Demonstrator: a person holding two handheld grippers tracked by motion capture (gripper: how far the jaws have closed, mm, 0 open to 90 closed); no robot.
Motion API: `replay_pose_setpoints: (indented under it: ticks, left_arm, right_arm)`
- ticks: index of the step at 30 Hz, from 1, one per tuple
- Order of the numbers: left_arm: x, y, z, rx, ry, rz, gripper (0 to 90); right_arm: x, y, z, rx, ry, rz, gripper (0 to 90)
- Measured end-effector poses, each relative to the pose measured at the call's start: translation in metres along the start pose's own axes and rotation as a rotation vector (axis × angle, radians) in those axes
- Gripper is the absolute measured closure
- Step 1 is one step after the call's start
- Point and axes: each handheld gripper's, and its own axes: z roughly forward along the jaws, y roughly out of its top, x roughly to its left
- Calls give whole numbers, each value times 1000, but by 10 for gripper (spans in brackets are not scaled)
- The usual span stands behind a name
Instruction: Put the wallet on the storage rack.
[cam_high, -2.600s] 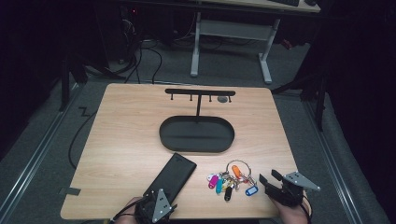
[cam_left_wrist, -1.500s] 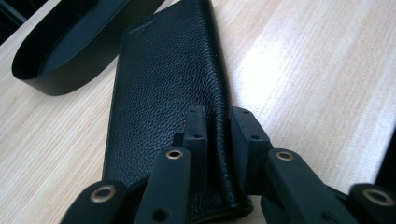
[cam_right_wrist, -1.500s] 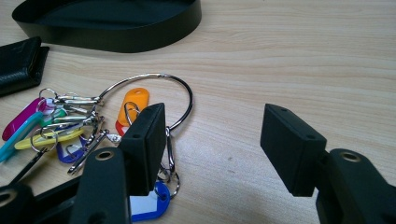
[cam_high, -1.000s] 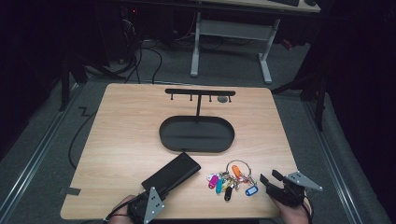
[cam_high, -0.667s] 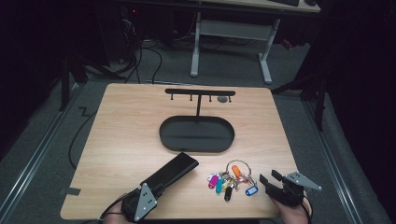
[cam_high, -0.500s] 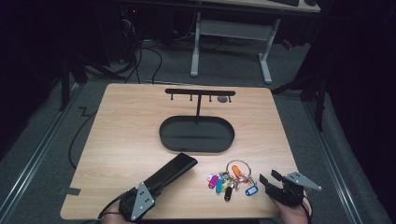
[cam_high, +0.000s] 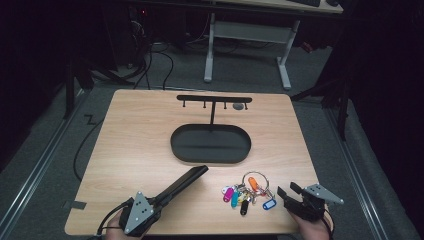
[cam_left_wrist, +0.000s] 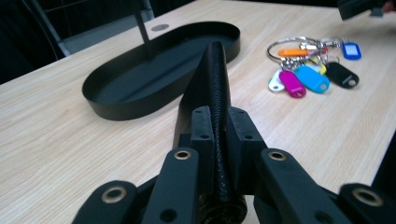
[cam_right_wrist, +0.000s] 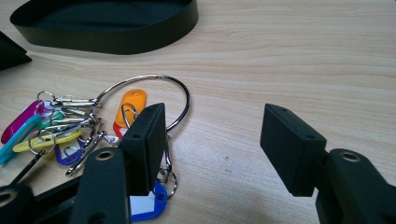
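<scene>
So the flat black case (cam_high: 181, 186) is no longer lying flat on the table (cam_high: 130, 140): it is turned up on its thin edge and swung round, so its far end is now pointed toward the oval black tray (cam_high: 210, 144). It is pinched at its near end by the left gripper (cam_left_wrist: 219, 140), which is shifted further left along the table's front edge and lifted a bit. The jaws are seen squeezed in slightly tighter on the case.
</scene>
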Motion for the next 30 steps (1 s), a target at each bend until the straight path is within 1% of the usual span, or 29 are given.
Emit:
replay_pose_setpoints:
  ticks: [1,2,3,6,7,11,14,15,17,18,20,21,22,24,26,30]
  left_arm:
    - [3,-1,-1,-8,3,-15,825]
    - [8,-2,-2,-15,1,-47,824]
    - [8,-2,-2,-15,1,-47,825]
    - [16,-7,-3,-24,4,-83,825]
    - [16,-7,-3,-24,4,-83,825]
    - [23,-9,-3,-31,-5,-107,823]
    - [24,-10,-4,-36,7,-108,820]
    - [26,-11,-4,-41,10,-121,817]
    - [28,-11,-4,-43,10,-124,816]
    - [32,-12,-4,-49,1,-146,815]
    - [36,-14,-4,-53,1,-159,813]
    - [36,-14,-4,-53,1,-159,812]
    - [39,-15,-4,-56,3,-170,811]
    - [41,-16,-4,-58,7,-175,810]
    - [47,-19,-4,-61,7,-196,808]
    - [51,-20,-4,-61,6,-203,808]
  right_arm:
    - [0,0,0,1,0,1,411]
    - [0,0,0,1,0,1,411]
    - [0,0,0,2,0,2,411]
    - [-1,0,1,2,1,1,411]
    - [-1,0,1,2,1,1,411]
    - [0,0,0,1,2,5,411]
    - [0,0,0,1,2,0,411]
    - [0,0,0,3,3,1,411]
    - [0,0,0,3,3,1,411]
    - [0,0,0,3,3,-2,411]
    - [-1,0,0,4,2,-1,411]
    - [-1,0,0,4,2,-1,411]
    - [-1,0,0,4,2,0,411]
    - [-1,0,0,4,2,0,411]
    - [-1,-1,0,4,2,0,411]
    - [0,-1,1,7,2,-1,411]
